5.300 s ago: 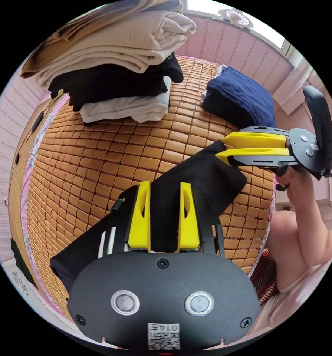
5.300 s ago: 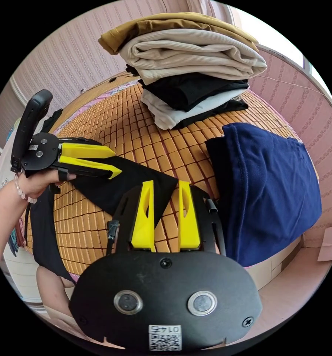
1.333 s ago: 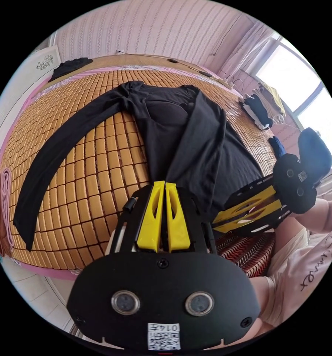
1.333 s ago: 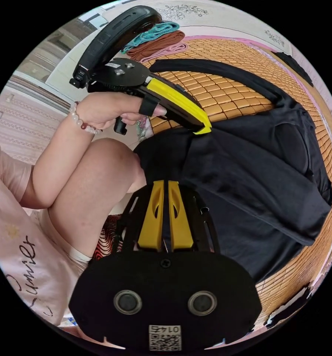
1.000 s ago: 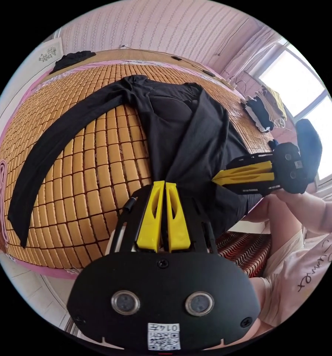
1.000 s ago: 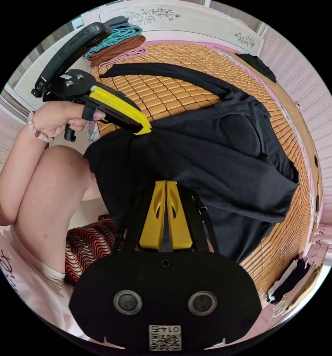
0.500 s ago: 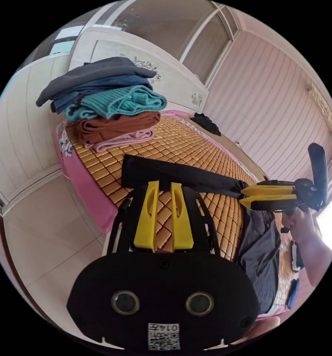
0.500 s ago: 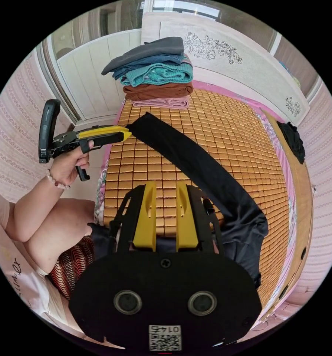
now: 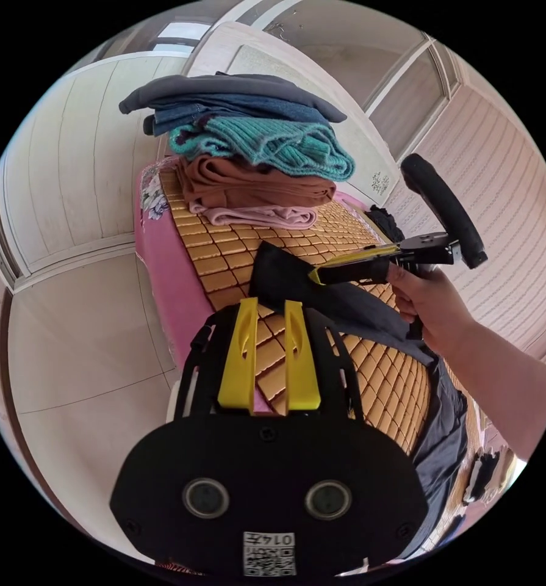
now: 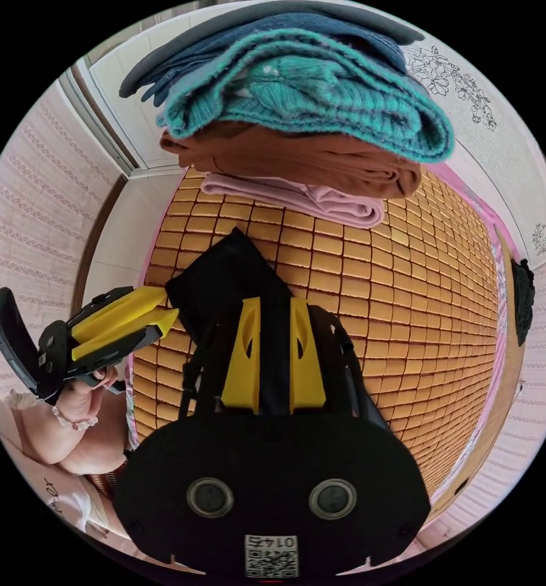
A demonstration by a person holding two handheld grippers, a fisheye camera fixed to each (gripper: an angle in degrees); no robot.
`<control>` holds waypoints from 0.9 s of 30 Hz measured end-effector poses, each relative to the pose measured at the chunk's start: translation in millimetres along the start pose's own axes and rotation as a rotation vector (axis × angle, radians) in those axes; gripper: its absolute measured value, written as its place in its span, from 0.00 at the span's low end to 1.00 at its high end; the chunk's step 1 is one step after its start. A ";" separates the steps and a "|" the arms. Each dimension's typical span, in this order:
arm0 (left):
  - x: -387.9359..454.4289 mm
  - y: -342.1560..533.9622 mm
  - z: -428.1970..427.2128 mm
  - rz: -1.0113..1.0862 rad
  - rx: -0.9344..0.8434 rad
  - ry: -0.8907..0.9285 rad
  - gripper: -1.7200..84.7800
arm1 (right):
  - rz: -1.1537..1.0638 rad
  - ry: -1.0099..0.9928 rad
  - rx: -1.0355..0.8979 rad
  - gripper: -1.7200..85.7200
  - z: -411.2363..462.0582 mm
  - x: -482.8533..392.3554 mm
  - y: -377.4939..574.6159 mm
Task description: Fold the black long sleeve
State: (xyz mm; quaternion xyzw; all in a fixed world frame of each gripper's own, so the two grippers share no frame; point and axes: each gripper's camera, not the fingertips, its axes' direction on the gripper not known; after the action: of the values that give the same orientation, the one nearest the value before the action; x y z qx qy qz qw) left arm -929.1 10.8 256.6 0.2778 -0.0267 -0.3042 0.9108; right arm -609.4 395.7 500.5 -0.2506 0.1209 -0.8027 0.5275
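A: Going left to right in the left gripper view, what is there?

B: The left gripper (image 9: 269, 354) hangs over the edge of the bed with its woven bamboo mat (image 9: 224, 259). Its 2 yellow jaws stand apart, with nothing between them. Right of it, the black long sleeve shirt (image 9: 346, 305) lies along the mat, its cuff end nearest the stack of folded clothes (image 9: 248, 159). Further right, the right gripper (image 9: 340, 268) reaches in at that cuff.

A: Is the right gripper clamped on the cuff?

B: I cannot tell. In the right gripper view, black cloth runs between the 2 jaws of the right gripper (image 10: 273, 360), but a gap shows on either side, so they may only straddle the black long sleeve shirt (image 10: 224, 287).

A: Why would it be held there?

B: My guess is that the outstretched sleeve is about to be carried back across the body, so the cuff is the natural place to take it. The left gripper (image 10: 144, 320), at the left of that view with jaws parted, waits just beside the cuff edge, probably to help.

A: Any containers?

B: None that I can see. The stack of folded clothes (image 10: 297, 116) sits straight on the woven bamboo mat (image 10: 407, 293), close beyond the cuff, so a lift should stay clear of it.
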 end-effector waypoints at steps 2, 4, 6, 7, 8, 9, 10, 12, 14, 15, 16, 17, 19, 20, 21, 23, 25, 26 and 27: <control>1.1 -0.8 3.5 0.003 -0.016 0.000 0.04 | 0.019 -0.030 0.037 0.03 4.1 8.1 7.7; 3.3 -1.5 5.6 0.012 -0.024 -0.017 0.02 | 0.014 -0.040 0.048 0.02 7.2 10.7 14.9; 6.4 -2.6 7.5 0.021 -0.035 -0.019 0.01 | 0.006 -0.053 0.065 0.01 6.4 12.6 22.9; 6.8 -2.6 8.1 0.022 -0.040 -0.013 0.01 | 0.007 -0.073 0.091 0.01 3.7 14.5 29.9; 6.9 -2.3 8.7 0.021 -0.046 -0.002 0.01 | 0.008 -0.100 0.122 0.01 -0.3 16.7 37.7; 6.3 -1.6 7.8 0.013 -0.043 0.002 0.01 | 0.006 -0.114 0.133 0.01 -2.1 17.7 41.6; 5.7 -0.9 6.9 0.007 -0.037 0.007 0.01 | 0.004 -0.131 0.148 0.01 -5.0 19.7 49.2; 0.5 2.0 3.2 -0.043 -0.020 0.037 0.04 | -0.001 -0.138 0.168 0.01 -8.0 22.2 60.8; -4.5 4.9 -0.9 -0.091 0.018 0.085 0.07 | -0.015 -0.165 0.161 0.01 -5.3 25.2 74.6; -4.0 7.0 0.3 -0.085 0.021 0.117 0.09 | -0.019 -0.177 0.158 0.02 -3.7 25.7 78.1; -2.8 7.5 2.3 -0.081 0.010 0.125 0.10 | -0.025 -0.195 0.148 0.02 0.4 26.0 85.1; 0.7 8.3 6.2 -0.069 -0.011 0.127 0.10 | -0.042 -0.218 0.136 0.02 4.9 24.7 92.4; 8.1 10.2 7.5 -0.041 -0.019 0.101 0.10 | -0.089 -0.264 0.120 0.02 11.0 20.2 104.8; 13.7 12.1 8.5 -0.017 -0.025 0.071 0.08 | -0.121 -0.286 0.115 0.02 14.0 16.6 114.5; 18.8 14.9 9.4 0.000 -0.027 0.043 0.05 | -0.134 -0.294 0.114 0.02 15.1 15.0 119.7; 25.7 20.0 10.5 0.020 -0.027 0.015 0.02 | -0.162 -0.313 0.119 0.02 17.8 11.7 142.3; 34.2 24.8 10.7 0.054 -0.033 0.000 0.01 | -0.162 -0.322 0.137 0.02 17.6 13.0 160.7; 39.3 28.0 10.4 0.067 -0.036 -0.007 0.01 | -0.153 -0.331 0.150 0.02 16.6 15.6 173.4; 42.9 31.5 9.7 0.070 -0.038 -0.002 0.01 | -0.145 -0.333 0.159 0.02 15.8 17.4 179.9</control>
State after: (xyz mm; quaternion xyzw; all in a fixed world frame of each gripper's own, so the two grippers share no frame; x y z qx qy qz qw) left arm -879.3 2.5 276.1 0.2592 -0.0316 -0.2730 0.9259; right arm -465.1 306.5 436.1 -0.3455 -0.0499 -0.7932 0.4989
